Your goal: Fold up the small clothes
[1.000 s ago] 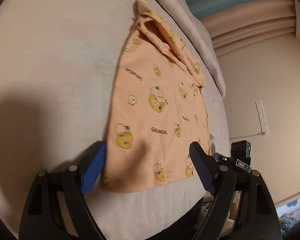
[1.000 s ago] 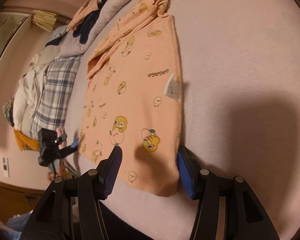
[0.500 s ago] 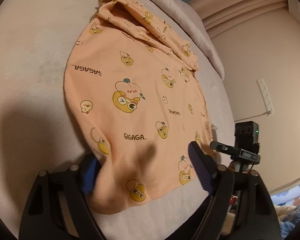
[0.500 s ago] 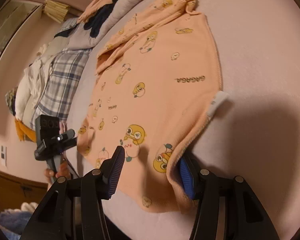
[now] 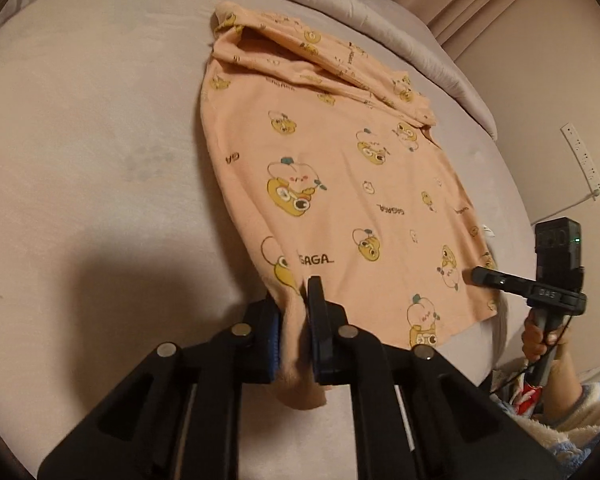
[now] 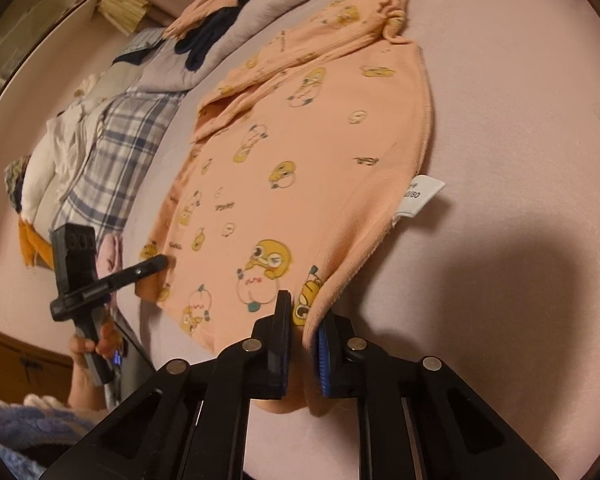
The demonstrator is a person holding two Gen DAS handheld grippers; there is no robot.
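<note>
Both corners caught — the left gripper is clamped on the near hem corner of the peach shirt, cloth bunched between its blue pads, and the right gripper pinches the opposite hem corner the same way. The shirt lies spread on the pale bed, its white tag poking out — plaid clothes piled beyond

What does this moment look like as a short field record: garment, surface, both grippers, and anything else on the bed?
garment: peach shirt with yellow cartoon print, spread flat
surface: pale bed sheet
left gripper: shut on the shirt's near hem corner
right gripper: shut on the opposite near hem corner
label: white tag at the side seam
other: plaid cloth and piled clothes at the bed's far edge
</note>
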